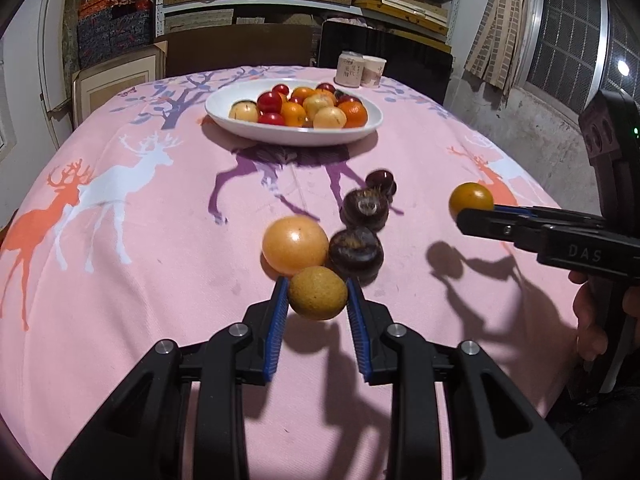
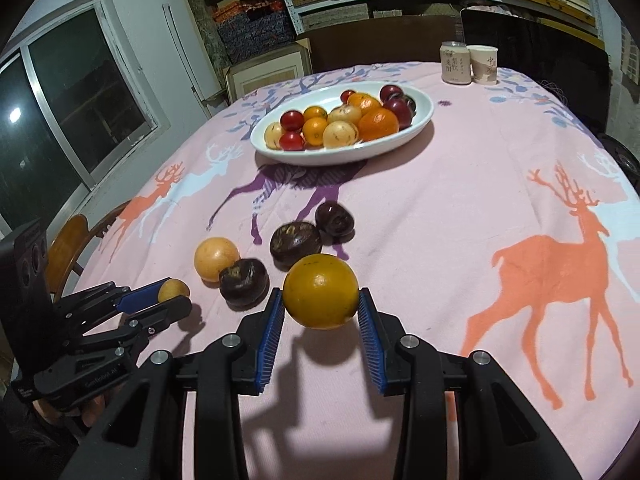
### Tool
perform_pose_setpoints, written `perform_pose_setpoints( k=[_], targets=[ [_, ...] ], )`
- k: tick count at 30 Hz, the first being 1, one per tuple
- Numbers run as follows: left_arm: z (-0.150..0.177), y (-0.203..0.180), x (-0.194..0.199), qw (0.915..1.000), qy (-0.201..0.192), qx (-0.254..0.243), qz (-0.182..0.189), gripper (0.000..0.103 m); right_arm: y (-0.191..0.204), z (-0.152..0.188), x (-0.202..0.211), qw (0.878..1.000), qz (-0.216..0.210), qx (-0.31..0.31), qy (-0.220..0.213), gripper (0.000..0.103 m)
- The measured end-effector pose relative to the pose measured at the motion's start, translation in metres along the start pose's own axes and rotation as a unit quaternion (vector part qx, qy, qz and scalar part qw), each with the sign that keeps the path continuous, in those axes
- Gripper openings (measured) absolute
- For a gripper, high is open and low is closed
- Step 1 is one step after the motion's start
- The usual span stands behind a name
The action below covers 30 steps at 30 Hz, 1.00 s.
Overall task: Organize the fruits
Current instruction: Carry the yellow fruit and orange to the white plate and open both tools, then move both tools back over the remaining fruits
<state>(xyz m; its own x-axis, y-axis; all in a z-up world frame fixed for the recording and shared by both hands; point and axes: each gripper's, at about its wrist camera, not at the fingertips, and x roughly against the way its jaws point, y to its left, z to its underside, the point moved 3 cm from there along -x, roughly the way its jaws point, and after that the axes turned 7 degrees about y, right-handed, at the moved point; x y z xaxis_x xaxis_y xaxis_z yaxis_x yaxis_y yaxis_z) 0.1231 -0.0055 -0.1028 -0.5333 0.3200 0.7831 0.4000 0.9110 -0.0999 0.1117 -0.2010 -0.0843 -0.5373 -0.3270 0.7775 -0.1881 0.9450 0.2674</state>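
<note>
My left gripper (image 1: pixel 317 294) is shut on a small yellow-brown fruit (image 1: pixel 317 293) and holds it above the pink cloth; it also shows in the right wrist view (image 2: pixel 173 290). My right gripper (image 2: pixel 320 304) is shut on a dark yellow orange (image 2: pixel 320 296), lifted off the cloth; it also shows in the left wrist view (image 1: pixel 471 199). On the cloth lie a pale orange fruit (image 1: pixel 295 245) and three dark purple fruits (image 1: pixel 355 254) (image 1: pixel 365 208) (image 1: pixel 382 183). A white oval bowl (image 1: pixel 294 134) at the far middle holds several red, orange and yellow fruits.
Two paper cups (image 1: pixel 359 70) stand behind the bowl near the table's far edge. Dark chairs (image 1: pixel 240 48) and shelves of boxes stand beyond the table. A wooden chair (image 2: pixel 70 250) is at the table's left side in the right wrist view.
</note>
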Motion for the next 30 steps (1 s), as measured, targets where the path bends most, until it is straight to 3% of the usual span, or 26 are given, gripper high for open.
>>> perform_pose_setpoints(
  k=[5, 10, 16, 21, 22, 23, 24, 25, 26, 30],
  targets=[
    [-0.044, 0.005, 0.018, 0.9996, -0.025, -0.012, -0.008, 0.029, -0.005, -0.041, 0.021, 0.999, 0.000, 0.016, -0.031, 0.038],
    [-0.112, 0.016, 0.012, 0.9984, -0.044, -0.026, -0.026, 0.029, -0.008, -0.102, 0.024, 0.998, 0.003, 0.027, -0.054, 0.038],
    [-0.189, 0.032, -0.040, 0.9992, -0.025, -0.010, -0.030, 0.029, -0.017, -0.179, -0.008, 0.999, -0.005, 0.010, -0.052, 0.038],
    [-0.224, 0.038, -0.084, 0.9992, -0.003, 0.003, -0.041, 0.029, -0.024, -0.219, -0.056, 1.000, 0.004, -0.010, -0.024, 0.038],
    [-0.229, 0.040, -0.090, 0.9988, -0.006, 0.004, -0.048, 0.037, -0.024, -0.224, -0.066, 1.000, 0.007, -0.009, -0.019, 0.038],
    [-0.233, 0.041, -0.095, 0.9986, -0.008, 0.008, -0.051, 0.053, -0.025, -0.228, -0.075, 1.000, 0.005, -0.011, -0.017, 0.040],
    [-0.238, 0.044, -0.098, 0.9980, -0.014, 0.015, -0.059, 0.061, -0.025, -0.231, -0.081, 1.000, 0.000, -0.013, -0.015, 0.040],
    [-0.241, 0.047, -0.100, 0.9974, -0.021, 0.020, -0.066, 0.071, -0.026, -0.233, -0.088, 1.000, -0.007, -0.014, -0.011, 0.044],
    [-0.242, 0.049, -0.101, 0.9969, -0.024, 0.024, -0.071, 0.076, -0.026, -0.233, -0.091, 1.000, -0.010, -0.016, -0.010, 0.054],
    [-0.234, 0.060, -0.095, 0.9970, -0.016, 0.040, -0.064, 0.076, -0.028, -0.223, -0.084, 0.999, -0.010, -0.022, -0.024, 0.055]
  ],
)
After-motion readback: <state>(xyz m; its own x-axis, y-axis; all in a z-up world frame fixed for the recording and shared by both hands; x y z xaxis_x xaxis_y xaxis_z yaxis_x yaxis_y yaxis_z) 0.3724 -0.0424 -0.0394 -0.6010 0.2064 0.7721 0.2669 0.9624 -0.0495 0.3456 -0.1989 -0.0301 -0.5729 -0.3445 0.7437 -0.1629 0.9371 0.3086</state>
